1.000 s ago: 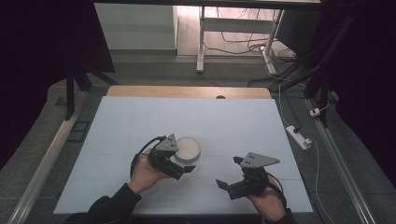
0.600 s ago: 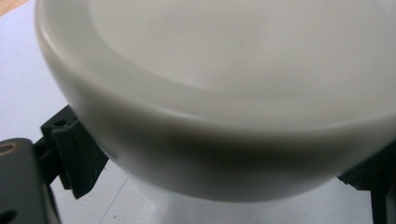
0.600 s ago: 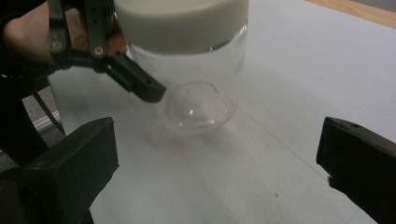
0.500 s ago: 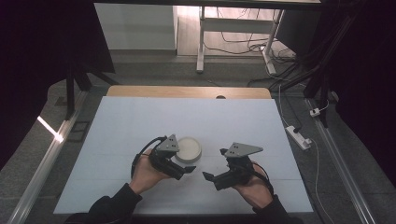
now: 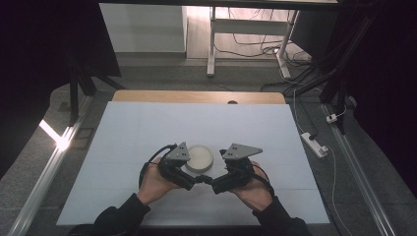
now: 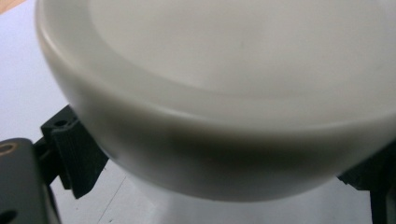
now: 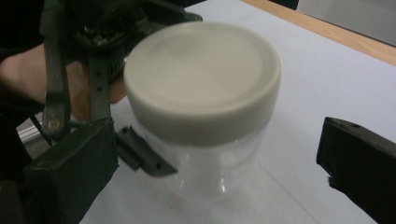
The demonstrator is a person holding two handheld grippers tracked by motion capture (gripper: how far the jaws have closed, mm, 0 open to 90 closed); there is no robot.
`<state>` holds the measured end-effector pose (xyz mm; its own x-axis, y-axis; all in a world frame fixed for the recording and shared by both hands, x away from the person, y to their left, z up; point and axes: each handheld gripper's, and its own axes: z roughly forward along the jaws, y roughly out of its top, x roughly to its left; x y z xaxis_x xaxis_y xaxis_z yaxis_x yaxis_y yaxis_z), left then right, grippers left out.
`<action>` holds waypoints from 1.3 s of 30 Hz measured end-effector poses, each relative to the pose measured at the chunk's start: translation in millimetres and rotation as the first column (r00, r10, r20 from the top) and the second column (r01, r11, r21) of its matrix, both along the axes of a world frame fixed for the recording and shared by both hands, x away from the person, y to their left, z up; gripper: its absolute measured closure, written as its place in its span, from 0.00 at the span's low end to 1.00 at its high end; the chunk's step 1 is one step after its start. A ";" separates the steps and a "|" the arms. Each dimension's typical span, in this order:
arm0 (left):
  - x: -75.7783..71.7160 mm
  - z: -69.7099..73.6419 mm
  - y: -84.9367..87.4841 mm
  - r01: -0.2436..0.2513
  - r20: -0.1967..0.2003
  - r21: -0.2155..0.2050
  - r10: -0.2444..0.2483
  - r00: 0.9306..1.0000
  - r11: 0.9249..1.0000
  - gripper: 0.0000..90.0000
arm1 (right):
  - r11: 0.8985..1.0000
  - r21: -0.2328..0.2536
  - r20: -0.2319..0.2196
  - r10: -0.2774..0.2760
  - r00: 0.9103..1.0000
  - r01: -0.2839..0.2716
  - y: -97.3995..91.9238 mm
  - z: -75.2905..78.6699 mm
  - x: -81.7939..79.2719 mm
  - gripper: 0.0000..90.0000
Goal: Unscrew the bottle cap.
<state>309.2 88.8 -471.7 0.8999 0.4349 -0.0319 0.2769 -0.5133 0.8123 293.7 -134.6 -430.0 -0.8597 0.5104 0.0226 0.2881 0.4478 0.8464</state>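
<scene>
A clear plastic jar (image 5: 200,158) with a cream screw lid (image 7: 201,79) stands on the white table (image 5: 147,128), near its front. My left gripper (image 5: 191,176) reaches it from the left and is shut on the jar's clear body just under the lid (image 6: 224,70); one of its black fingers (image 6: 70,149) presses the side. My right gripper (image 5: 216,183) sits close on the jar's right, open. In the right gripper view its jaws stand wide on either side of the jar (image 7: 205,163) without touching it.
A wooden strip (image 5: 196,96) edges the table's far side. Beyond it are a white frame's legs (image 5: 212,44) and cables on the floor. A power strip (image 5: 314,142) lies on the floor to the right. Metal rails (image 5: 54,152) run along both sides.
My right gripper has swung left from the table's front right to just beside the jar. The left gripper and the jar have stayed put.
</scene>
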 end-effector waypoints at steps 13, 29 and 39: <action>-0.8 0.0 -2.0 -0.002 0.005 0.009 0.002 1.000 1.000 0.08 | 1.000 0.018 0.007 -0.009 1.000 0.009 29.7 -2.3 10.1 0.00; -0.5 0.2 -2.1 -0.001 0.000 0.001 0.001 1.000 1.000 0.09 | 0.999 0.038 0.038 -0.013 0.999 0.012 38.4 -10.3 12.9 0.07; 1.2 0.2 -1.2 0.033 0.000 0.000 -0.033 0.999 0.999 0.09 | 0.997 0.056 0.012 0.061 0.998 -0.062 32.6 -10.2 19.9 0.07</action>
